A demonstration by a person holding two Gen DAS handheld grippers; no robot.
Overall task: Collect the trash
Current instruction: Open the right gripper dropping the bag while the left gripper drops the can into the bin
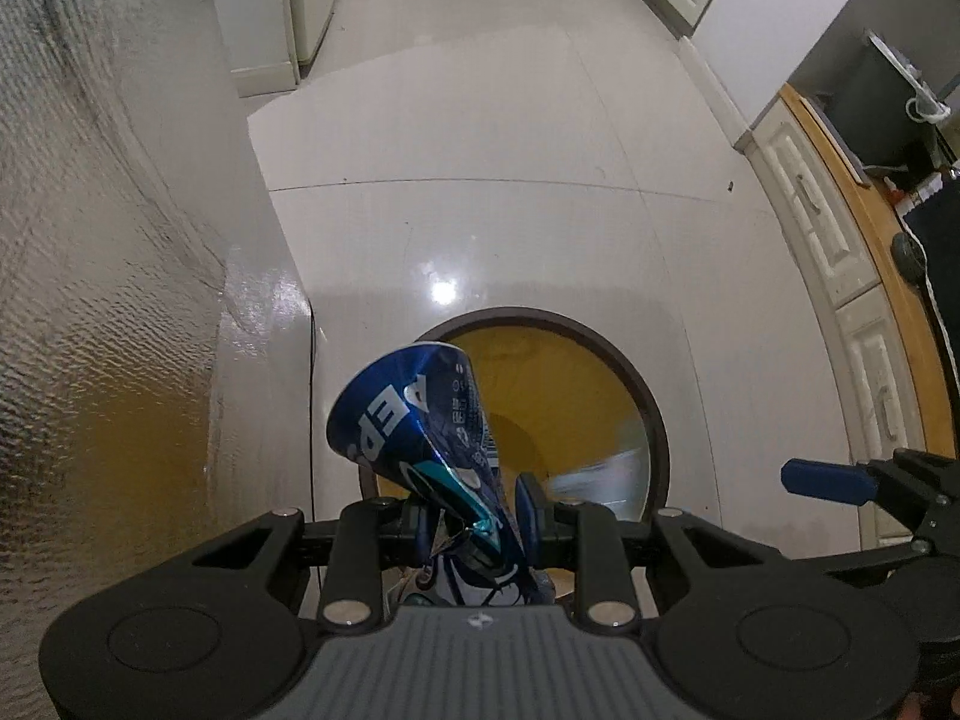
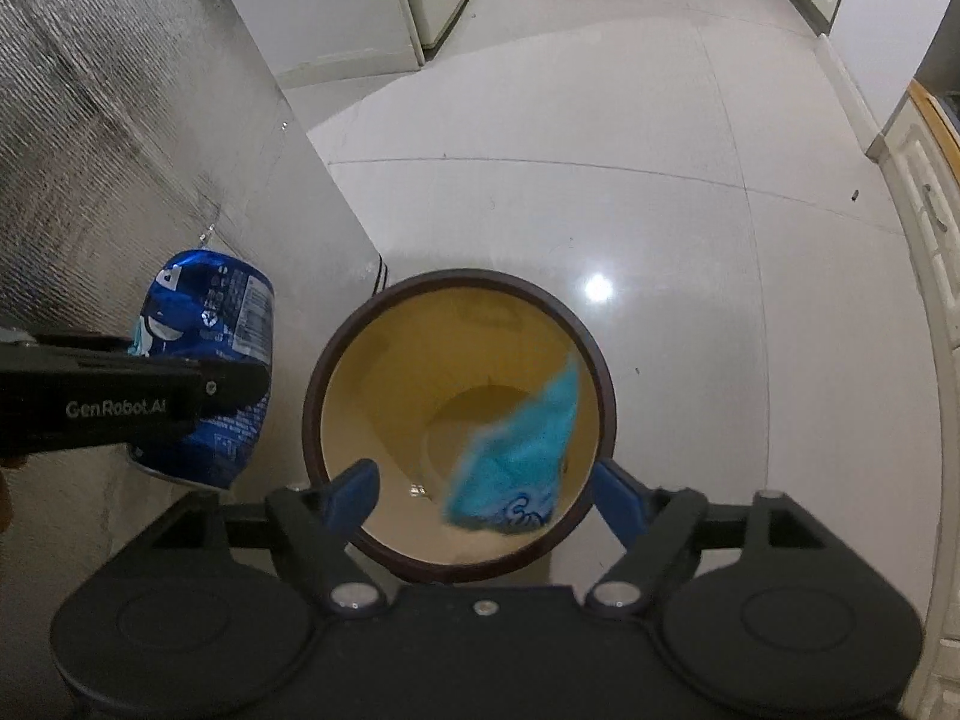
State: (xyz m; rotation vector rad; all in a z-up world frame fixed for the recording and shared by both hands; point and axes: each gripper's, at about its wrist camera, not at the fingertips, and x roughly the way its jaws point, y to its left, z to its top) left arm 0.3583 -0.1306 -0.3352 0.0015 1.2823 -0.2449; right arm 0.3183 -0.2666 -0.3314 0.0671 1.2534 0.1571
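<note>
right hand-held gripper (image 2: 480, 495) spread wide over bin (image 2: 606, 384), blue wrapper (image 2: 519, 450) dropping in | left hand-held gripper (image 1: 474, 525) clamped on crushed can (image 1: 408, 414) beside rim | can not yet binned

A glossy white tiled floor (image 2: 600, 150) is reflecting a ceiling light, while a foil-textured panel (image 1: 90, 240) is standing at left and cream cabinet drawers (image 1: 840, 252) under a wooden countertop (image 1: 864, 228) are lining the right.
</note>
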